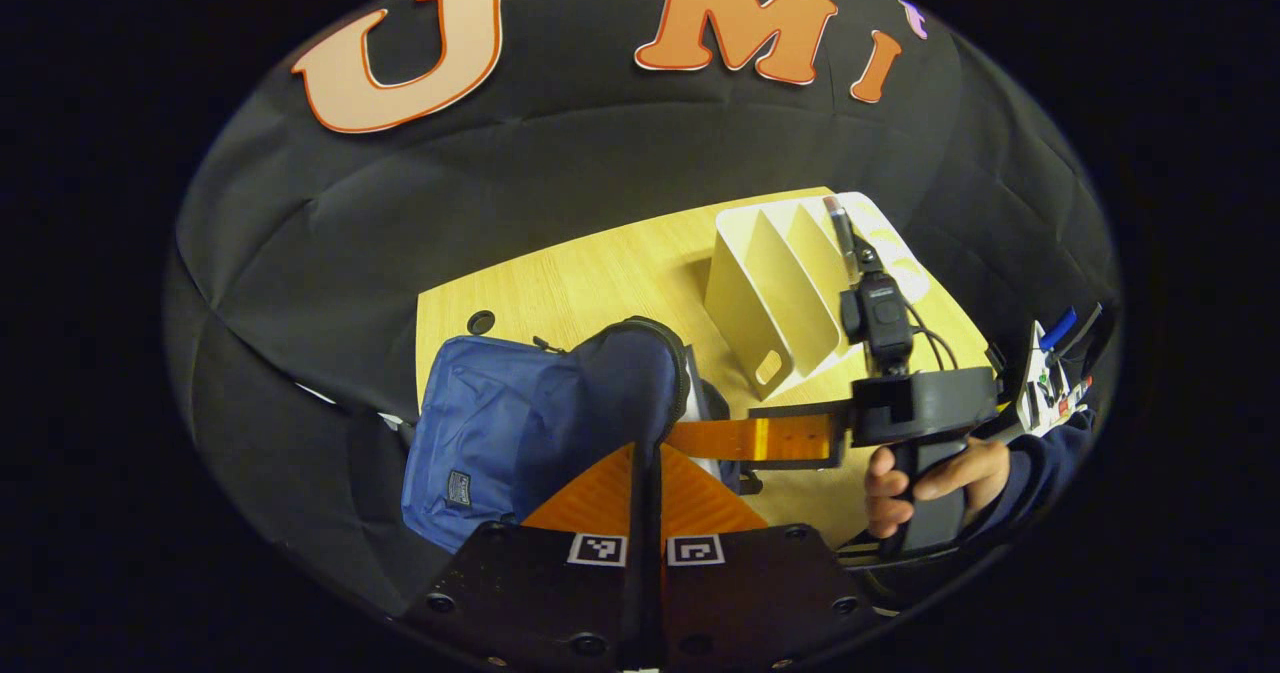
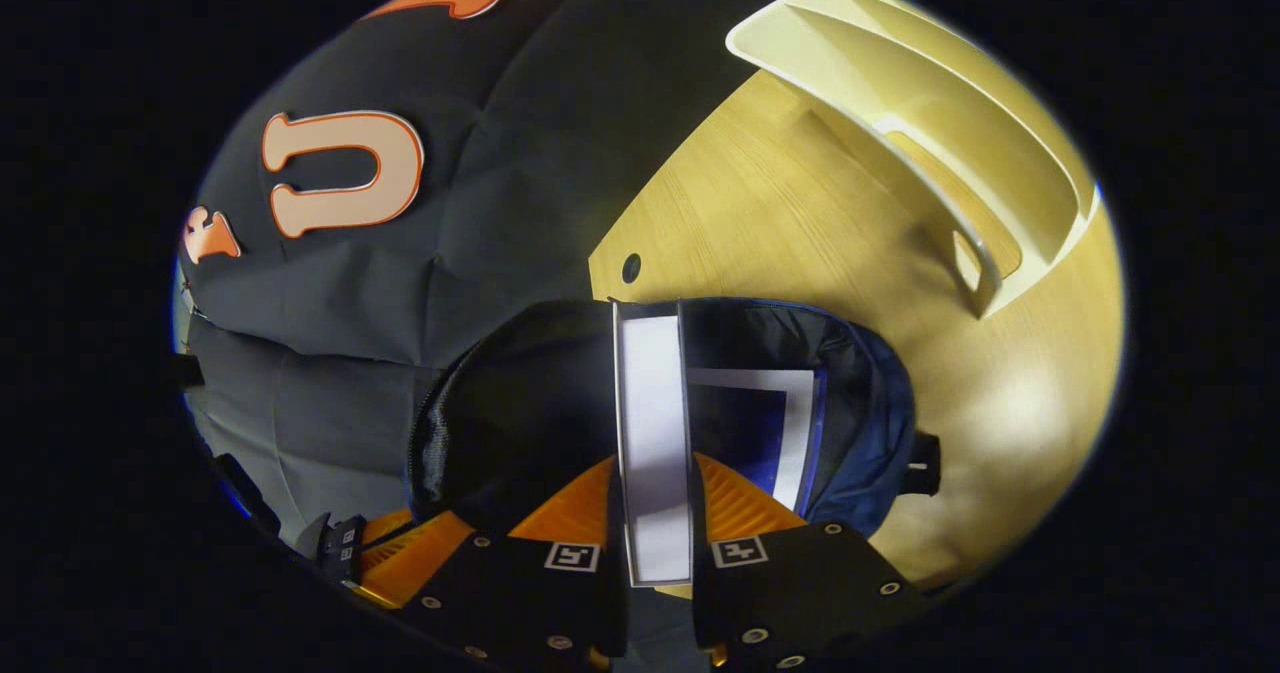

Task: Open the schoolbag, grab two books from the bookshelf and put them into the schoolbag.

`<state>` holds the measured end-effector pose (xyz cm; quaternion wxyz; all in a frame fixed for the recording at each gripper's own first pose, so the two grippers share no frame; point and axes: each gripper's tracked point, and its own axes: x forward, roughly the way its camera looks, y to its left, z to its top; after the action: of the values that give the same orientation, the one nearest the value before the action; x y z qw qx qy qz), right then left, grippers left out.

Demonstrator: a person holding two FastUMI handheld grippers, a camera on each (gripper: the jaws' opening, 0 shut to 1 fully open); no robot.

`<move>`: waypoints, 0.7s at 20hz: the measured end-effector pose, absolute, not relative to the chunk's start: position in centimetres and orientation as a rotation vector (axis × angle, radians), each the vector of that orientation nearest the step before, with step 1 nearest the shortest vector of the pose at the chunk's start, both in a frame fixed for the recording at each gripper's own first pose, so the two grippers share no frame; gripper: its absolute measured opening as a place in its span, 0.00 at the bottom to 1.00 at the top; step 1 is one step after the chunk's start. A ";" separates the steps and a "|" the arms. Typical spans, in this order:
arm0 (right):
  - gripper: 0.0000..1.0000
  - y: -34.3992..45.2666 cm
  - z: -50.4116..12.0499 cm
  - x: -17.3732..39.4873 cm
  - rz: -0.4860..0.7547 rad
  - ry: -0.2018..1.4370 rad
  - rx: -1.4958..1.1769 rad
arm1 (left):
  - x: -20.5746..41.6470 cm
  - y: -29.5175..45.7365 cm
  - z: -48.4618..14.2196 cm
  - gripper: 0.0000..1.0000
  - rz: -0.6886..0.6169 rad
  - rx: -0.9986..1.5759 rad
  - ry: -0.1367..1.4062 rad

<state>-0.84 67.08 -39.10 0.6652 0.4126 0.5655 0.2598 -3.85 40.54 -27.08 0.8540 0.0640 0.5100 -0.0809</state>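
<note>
Left gripper (image 1: 645,453): jaws closed on the dark flap of the blue fabric schoolbag (image 1: 500,433), holding it open on the wooden table (image 1: 600,273). Right gripper (image 2: 655,493): clamped on a white-edged book (image 2: 652,433) entering the bag; lower end hidden. Cream slotted bookshelf (image 2: 950,123) beyond, partly cut off.

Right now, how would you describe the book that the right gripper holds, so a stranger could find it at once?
Start at the wooden table and find the blue schoolbag with its mouth open. Over that mouth the right gripper pinches a book edge-on, white pages facing the camera. A second book already lies deeper inside the bag; the held one stands upright between the fingers.
</note>
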 end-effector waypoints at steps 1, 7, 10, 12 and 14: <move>0.26 67.3 -39.3 -1.0 0.600 1.271 0.935 | -3.8 40.3 -27.2 0.00 -0.175 0.136 1.072; 0.28 67.3 -39.6 -1.6 0.621 1.303 0.942 | -3.9 39.4 -27.6 0.01 -0.187 0.132 1.092; 0.39 65.5 -40.6 -0.5 0.572 1.266 0.790 | -3.4 40.4 -28.0 0.01 -0.166 0.137 1.092; 0.72 63.8 -39.0 1.2 0.600 1.202 0.717 | -3.1 41.8 -28.5 0.01 -0.136 0.157 1.098; 0.67 61.1 -37.9 3.9 0.588 1.120 0.624 | -3.2 41.7 -28.5 0.01 -0.138 0.153 1.096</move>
<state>3.93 61.08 -37.93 0.7613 0.2869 0.5148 0.2704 -3.22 41.66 -28.49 0.8487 0.0724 0.5199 -0.0653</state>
